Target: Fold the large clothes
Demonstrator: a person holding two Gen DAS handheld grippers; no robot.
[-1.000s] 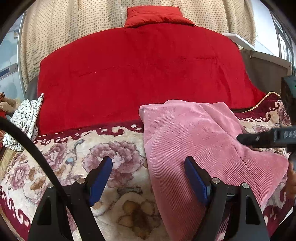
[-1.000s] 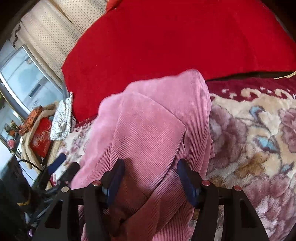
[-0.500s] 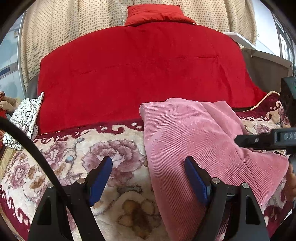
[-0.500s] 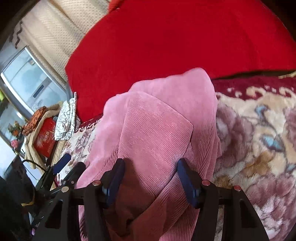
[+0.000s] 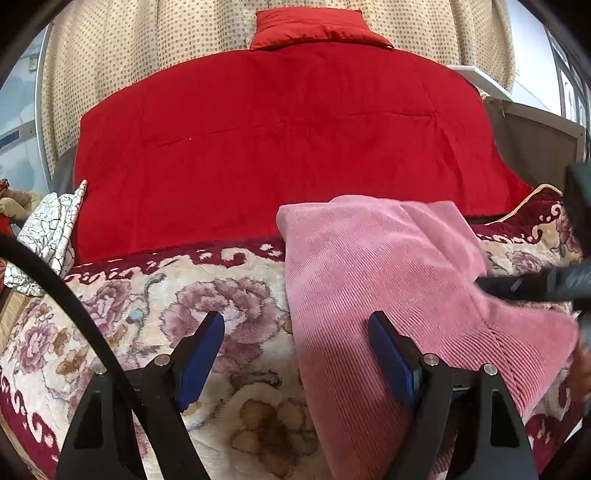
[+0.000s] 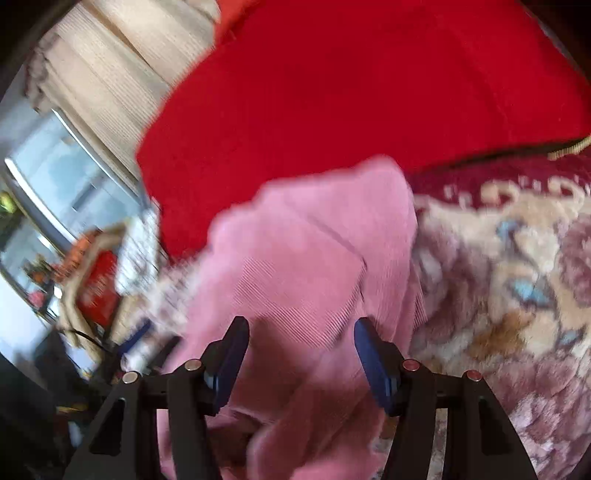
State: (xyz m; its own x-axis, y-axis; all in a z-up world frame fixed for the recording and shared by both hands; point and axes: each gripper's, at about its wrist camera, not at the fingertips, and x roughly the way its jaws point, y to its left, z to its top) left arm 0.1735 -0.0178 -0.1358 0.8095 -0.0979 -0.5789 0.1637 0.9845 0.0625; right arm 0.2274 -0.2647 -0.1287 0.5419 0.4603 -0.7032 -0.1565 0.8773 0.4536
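L gripper [image 5: 295, 343]: jaws wide apart, nothing between the blue pads, not touching cloth. Its left pad sits over the floral blanket [image 5: 207, 295], its right pad over the near-left part of the pink corduroy garment [image 5: 388, 277]; the garment's left edge runs up between the two pads. Whether the pads touch the fabric below, can't tell.

R gripper [image 6: 299, 343]: jaws also apart, partly open, pads not pressing on anything. Both pads hang above the pink garment, which fills the gap between them and spreads fwd and left of it; a folded flap w/ a slanted edge lies just ahead of the tips. This view is motion-blurred, so fine detail is lost. In the left wrist view, the R gripper's dark body shows at the right edge, over the garment's right side.

Garment: folded into a rough rectangle, ribbed side up, lying on the floral blanket toward the bed's right half, far end reaching the blanket's dark red border. Beyond it a red quilt [image 5: 288, 140] covers the far part of the bed, w/ a red pillow [image 5: 314, 27] at the far edge against a dotted beige curtain [image 5: 155, 40]. A black-and-white patterned cloth [image 5: 51, 229] lies at the bed's left edge.
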